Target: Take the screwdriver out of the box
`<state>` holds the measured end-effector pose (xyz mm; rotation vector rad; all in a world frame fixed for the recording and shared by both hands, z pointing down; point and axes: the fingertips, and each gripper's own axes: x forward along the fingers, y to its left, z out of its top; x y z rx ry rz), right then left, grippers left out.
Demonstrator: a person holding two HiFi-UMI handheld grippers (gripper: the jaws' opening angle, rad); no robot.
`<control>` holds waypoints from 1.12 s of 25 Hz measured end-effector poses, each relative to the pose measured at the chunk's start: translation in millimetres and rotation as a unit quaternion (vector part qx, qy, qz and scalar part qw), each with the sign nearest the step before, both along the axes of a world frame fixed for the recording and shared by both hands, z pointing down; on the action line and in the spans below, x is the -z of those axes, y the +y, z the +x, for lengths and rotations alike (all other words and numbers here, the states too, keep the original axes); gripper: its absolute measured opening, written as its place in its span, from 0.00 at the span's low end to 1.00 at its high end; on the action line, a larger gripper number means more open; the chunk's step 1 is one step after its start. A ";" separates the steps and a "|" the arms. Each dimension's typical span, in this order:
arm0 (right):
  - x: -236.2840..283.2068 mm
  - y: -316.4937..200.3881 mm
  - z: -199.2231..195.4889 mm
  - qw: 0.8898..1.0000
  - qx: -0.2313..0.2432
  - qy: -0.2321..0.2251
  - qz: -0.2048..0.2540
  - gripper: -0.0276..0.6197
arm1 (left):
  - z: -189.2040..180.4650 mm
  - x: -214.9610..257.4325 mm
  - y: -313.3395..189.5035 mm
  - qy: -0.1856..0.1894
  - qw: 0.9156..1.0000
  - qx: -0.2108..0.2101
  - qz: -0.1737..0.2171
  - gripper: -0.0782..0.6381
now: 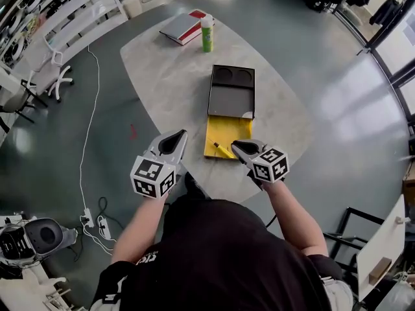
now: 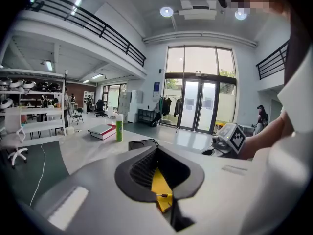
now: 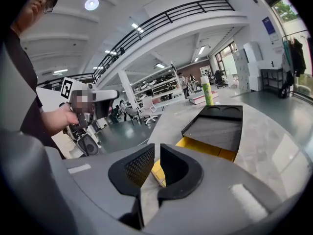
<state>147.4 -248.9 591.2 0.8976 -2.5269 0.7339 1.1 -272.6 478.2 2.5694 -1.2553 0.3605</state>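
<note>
On the grey table lies the box: a black lid [image 1: 231, 91] pushed toward the far side, and a yellow tray [image 1: 228, 129] showing at its near end. The screwdriver [image 1: 221, 149] rests slantwise in the tray's near part. My right gripper [image 1: 235, 146] hovers over the tray's near right corner, close beside the screwdriver, jaws a narrow slit apart with nothing between them [image 3: 155, 148]. My left gripper [image 1: 183, 135] hangs just left of the tray, shut and empty. Through its hollow [image 2: 156, 151] I see the yellow tray [image 2: 159, 182] and one end of the screwdriver [image 2: 164, 195].
A green bottle [image 1: 207, 34] and a red-and-white book [image 1: 183, 26] stand at the table's far end. The table's near edge runs right below both grippers. A white cable [image 1: 87, 141] trails over the floor at the left.
</note>
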 end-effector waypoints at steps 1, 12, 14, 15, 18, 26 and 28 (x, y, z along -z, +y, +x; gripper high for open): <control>-5.3 -2.4 -4.1 1.000 0.005 0.008 -0.004 0.12 | 1.0 -1.8 -5.3 -0.002 1.000 -0.005 0.000 0.11; -53.4 -25.4 -24.2 0.995 0.022 0.073 -0.067 0.13 | 15.0 -29.2 -50.3 0.030 0.998 -0.045 -0.037 0.11; -65.1 -23.8 -25.9 0.992 0.032 0.093 -0.080 0.13 | 16.8 -37.0 -52.1 0.036 0.997 -0.050 -0.046 0.11; -71.0 -23.4 -27.4 0.990 0.037 0.101 -0.086 0.14 | 17.9 -40.9 -53.2 0.039 0.997 -0.052 -0.050 0.11; -86.9 -20.8 -32.4 0.986 0.053 0.122 -0.101 0.15 | 23.6 -49.2 -54.4 0.044 0.996 -0.060 -0.058 0.11; -125.5 -14.4 -43.5 0.965 0.102 0.207 -0.126 0.20 | 30.1 -49.2 -56.3 0.052 0.993 -0.086 -0.058 0.11; -133.5 -14.0 -45.5 0.958 0.112 0.231 -0.128 0.21 | 27.2 -51.0 -57.9 0.053 0.993 -0.086 -0.061 0.11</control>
